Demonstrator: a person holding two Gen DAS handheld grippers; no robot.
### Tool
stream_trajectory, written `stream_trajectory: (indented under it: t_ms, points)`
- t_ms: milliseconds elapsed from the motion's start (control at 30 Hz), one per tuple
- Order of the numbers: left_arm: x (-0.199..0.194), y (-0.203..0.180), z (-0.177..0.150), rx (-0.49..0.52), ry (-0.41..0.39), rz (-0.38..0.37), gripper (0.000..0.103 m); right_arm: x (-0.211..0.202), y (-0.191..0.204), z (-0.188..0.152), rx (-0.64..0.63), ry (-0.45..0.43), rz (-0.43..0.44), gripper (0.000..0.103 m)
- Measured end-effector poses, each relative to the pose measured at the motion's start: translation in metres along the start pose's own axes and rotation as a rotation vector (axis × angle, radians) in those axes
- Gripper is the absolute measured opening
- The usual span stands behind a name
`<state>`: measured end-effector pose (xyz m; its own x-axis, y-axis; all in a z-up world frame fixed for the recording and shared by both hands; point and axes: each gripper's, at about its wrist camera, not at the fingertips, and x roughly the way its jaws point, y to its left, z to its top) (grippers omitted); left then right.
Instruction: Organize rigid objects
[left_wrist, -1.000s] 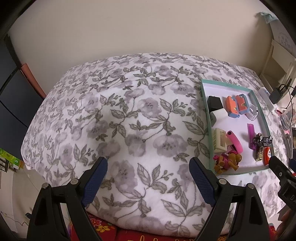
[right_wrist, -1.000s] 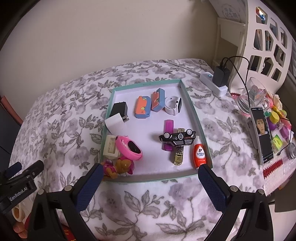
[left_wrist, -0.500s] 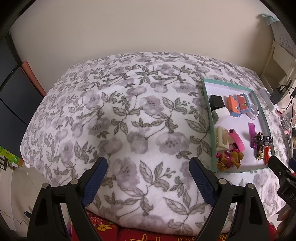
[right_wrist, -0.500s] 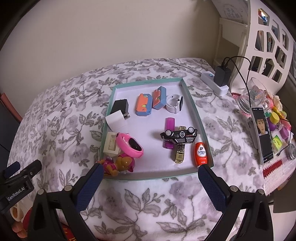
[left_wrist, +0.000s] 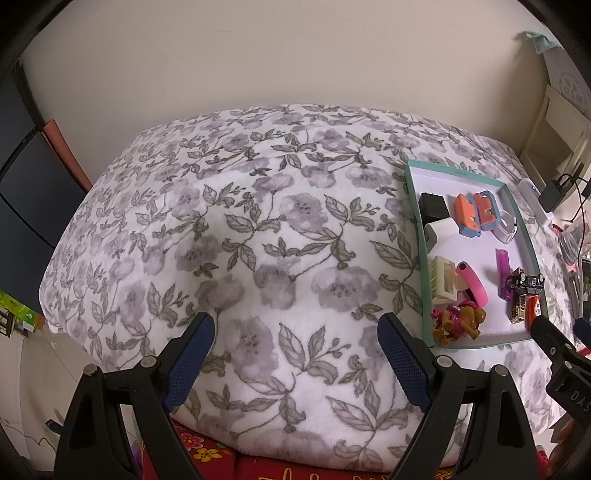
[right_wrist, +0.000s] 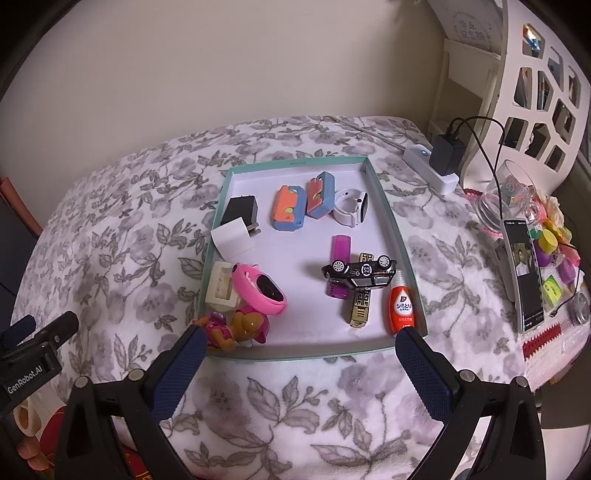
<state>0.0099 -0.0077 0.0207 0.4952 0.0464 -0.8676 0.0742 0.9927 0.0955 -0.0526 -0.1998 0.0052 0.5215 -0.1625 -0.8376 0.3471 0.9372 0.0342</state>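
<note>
Right wrist view: the right hand-held gripper (right_wrist: 297, 356) hangs wide open and empty over the bed's (right_wrist: 110, 236) near edge, just short of the tray (right_wrist: 384, 206) of small things. The toy car (right_wrist: 360, 273), upside down across a purple lighter (right_wrist: 339, 254) toward the tray's right edge, looks light, stiff and slippery; pinching its flat sides seems safest. The left hand-held gripper (left_wrist: 295, 350) is also wide open, well left of the tray.

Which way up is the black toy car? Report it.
Upside down. The black toy car lies in the teal tray with wheels and underside facing up, across the purple lighter.
</note>
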Motion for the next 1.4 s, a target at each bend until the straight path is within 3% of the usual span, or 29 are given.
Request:
stream_trajectory:
  t_ms: [1400]
  points:
    - [0.0006, 0.0012, 0.0020, -0.007, 0.003, -0.003, 0.090, 0.0032, 0.0020, -0.0002, -0.014, 0.006, -0.003, 0.103]
